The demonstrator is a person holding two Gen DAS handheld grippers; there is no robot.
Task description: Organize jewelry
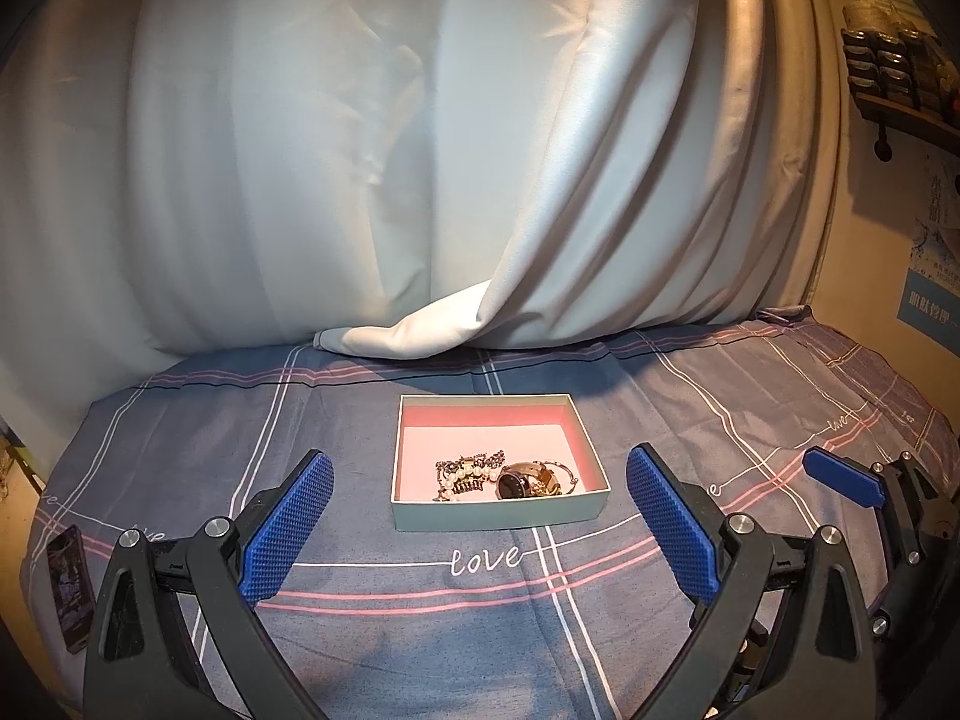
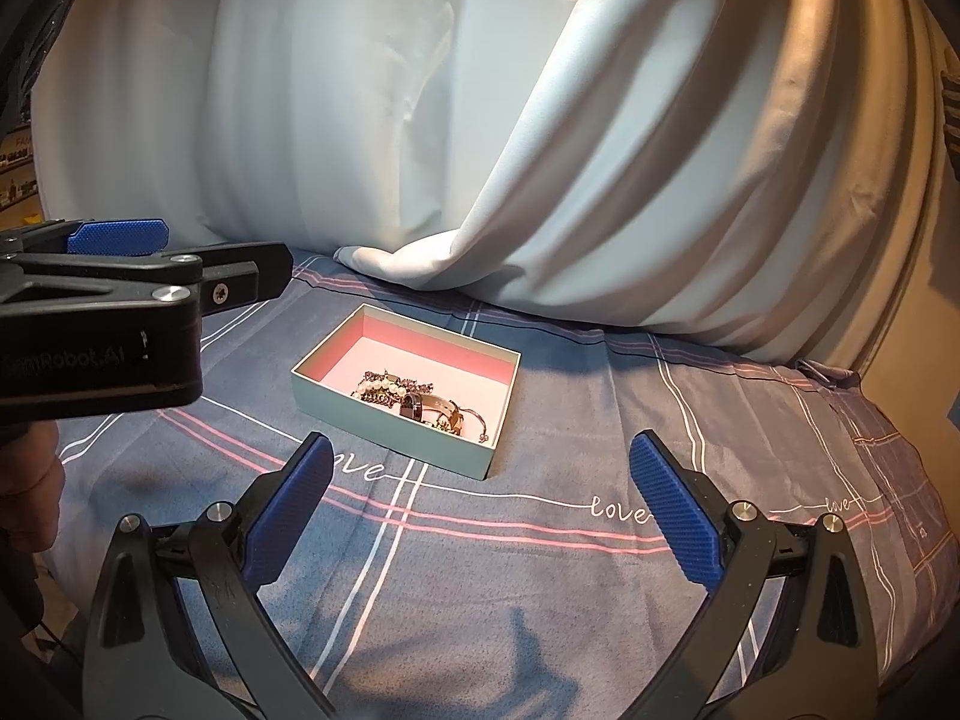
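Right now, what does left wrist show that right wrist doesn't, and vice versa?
Only left wrist: a dark phone at the bedsheet's left edge, a wall shelf and a blue poster at right.

Only right wrist: the left gripper's black body seen from the side, and part of a hand at the left edge.

Both: the open box holding a pearl bracelet and watch, the plaid bedsheet, white curtain, both grippers open.

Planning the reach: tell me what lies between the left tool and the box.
Only bare bedsheet with its stripes and a "love" print lies between the open left tool and the box; the left wrist view shows it.
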